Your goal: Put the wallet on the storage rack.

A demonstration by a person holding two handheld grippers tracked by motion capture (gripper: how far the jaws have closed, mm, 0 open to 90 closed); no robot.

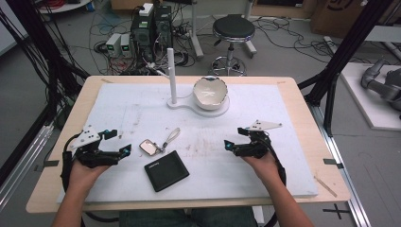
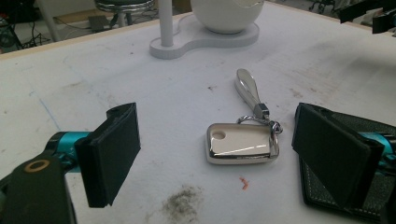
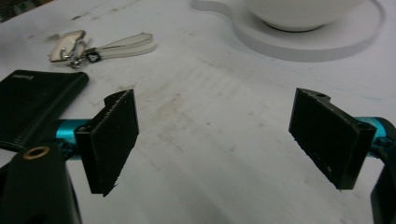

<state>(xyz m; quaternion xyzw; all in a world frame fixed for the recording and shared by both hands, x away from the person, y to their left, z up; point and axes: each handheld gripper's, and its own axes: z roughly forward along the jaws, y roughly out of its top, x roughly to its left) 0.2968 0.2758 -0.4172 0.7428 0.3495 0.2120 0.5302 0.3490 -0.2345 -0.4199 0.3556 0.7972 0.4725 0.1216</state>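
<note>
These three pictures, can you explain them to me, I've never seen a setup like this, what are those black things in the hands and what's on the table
No robot here: a person sits at a table and holds a hand tool with two black jaws in each hand. The high view looks down from above: the left gripper is at the left, the right gripper at the right. The other two pictures come from small cameras riding on each tool, looking out between its own jaws.

On the white mat lie a shiny key fob with a strap, and a black wallet beside it. Farther back stands a white stand with an upright post and a white bowl on it.

Both tools have their jaws wide open and hold nothing. The left one points at the key fob, which lies on the mat ahead of its jaws.
</note>
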